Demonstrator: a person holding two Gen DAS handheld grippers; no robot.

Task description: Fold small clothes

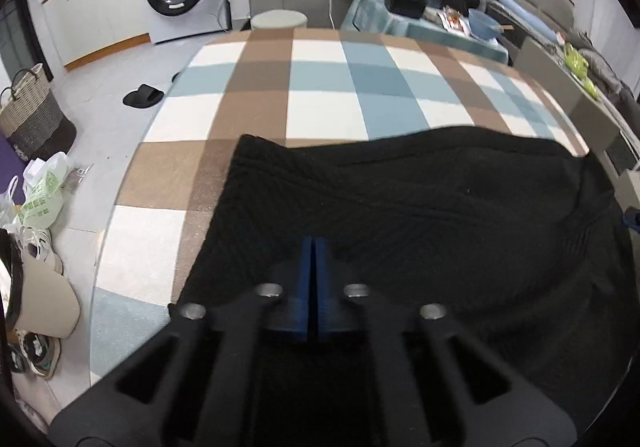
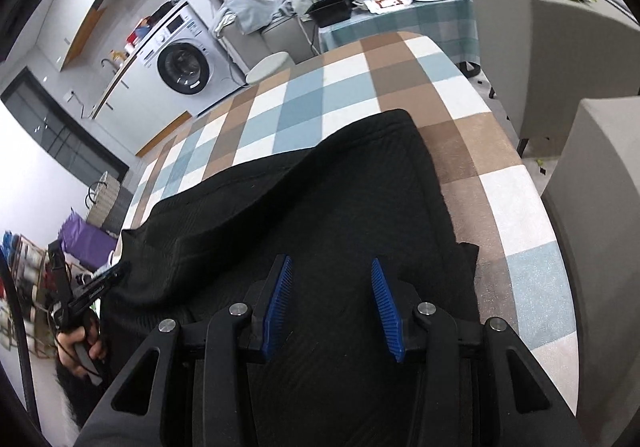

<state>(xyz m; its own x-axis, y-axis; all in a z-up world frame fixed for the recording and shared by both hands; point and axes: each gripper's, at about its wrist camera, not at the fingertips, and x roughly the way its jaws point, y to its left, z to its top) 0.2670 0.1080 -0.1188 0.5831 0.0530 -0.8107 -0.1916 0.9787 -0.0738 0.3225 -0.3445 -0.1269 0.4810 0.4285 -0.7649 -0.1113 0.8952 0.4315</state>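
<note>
Checked rug (image 1: pixel 320 87) carries the black garment (image 1: pixel 400 207) spread across its near half. Left claw (image 1: pixel 313 243) is closed tight over the garment; right claw (image 2: pixel 330 267) stands partly open above it, gripping nothing.

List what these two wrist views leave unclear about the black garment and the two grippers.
- Left wrist view: the left gripper has its blue pads together; whether cloth is pinched between them cannot be told.
- Left wrist view: the black garment has its near edge hidden by the gripper body.
- Right wrist view: the right gripper stands open over the cloth; contact is unclear.
- Either view: the garment's type is unreadable.
</note>
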